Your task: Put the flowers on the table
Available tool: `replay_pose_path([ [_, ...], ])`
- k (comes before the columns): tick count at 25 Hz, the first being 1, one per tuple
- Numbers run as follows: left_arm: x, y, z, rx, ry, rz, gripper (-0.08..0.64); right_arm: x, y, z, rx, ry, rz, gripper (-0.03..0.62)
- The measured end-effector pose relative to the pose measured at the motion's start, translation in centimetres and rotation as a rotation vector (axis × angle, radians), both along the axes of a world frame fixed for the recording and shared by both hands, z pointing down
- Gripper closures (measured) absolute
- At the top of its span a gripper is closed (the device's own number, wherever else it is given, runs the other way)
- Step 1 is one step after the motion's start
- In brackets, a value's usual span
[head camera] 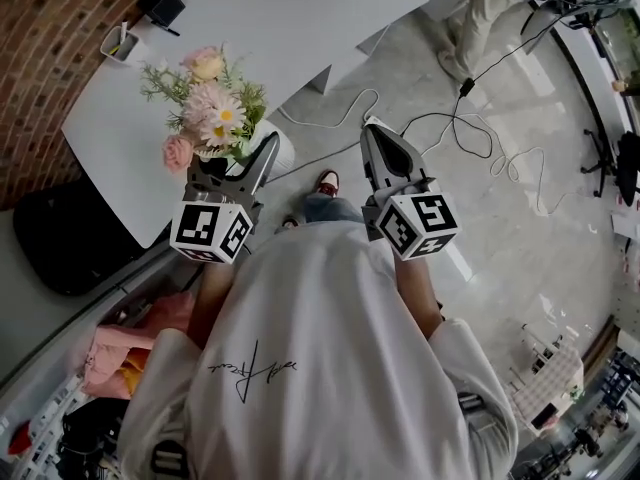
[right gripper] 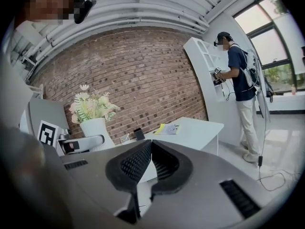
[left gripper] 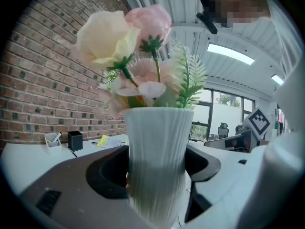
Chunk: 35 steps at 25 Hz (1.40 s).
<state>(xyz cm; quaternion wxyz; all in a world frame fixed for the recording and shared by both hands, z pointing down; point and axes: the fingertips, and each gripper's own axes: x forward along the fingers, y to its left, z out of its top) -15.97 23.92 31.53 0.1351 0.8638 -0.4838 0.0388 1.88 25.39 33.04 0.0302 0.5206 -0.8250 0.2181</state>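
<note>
Left gripper [left gripper: 156, 175] clamps the vase [left gripper: 157, 132] of flowers [head camera: 212, 108] upright by the table [head camera: 300, 28] edge, probably ready to set down; right gripper [right gripper: 143, 149] idles aside, closed and empty.

The person is holding both bare forearms forward and down. The grey two-jaw left gripper [head camera: 252, 154] is clamping its jaws on the sides of an upright white ribbed vase [left gripper: 157, 147]. The grey two-jaw right gripper [head camera: 369, 133] is hovering alongside, apart from it, jaws pressed together on nothing.
</note>
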Motion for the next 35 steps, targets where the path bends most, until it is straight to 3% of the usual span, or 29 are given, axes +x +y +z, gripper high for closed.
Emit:
replay_pose_path([
  [13, 4.1, -6.7, -1.5, 0.047, -0.024, -0.097, 0.213, 4.3, -5.1, 0.5, 0.011, -0.031, -0.052, 0.568],
  [26, 2.4, -8.8, 0.5, 0.051, -0.044, -0.169, 0.213, 6.0, -5.3, 2.6, -0.001, -0.063, -0.017, 0.568],
  [35, 1.6, -16.3, -0.6, 0.069, -0.042, -0.149, 0.213, 4.4, -11.1, 1.7, 0.001, -0.051, -0.019, 0.568],
])
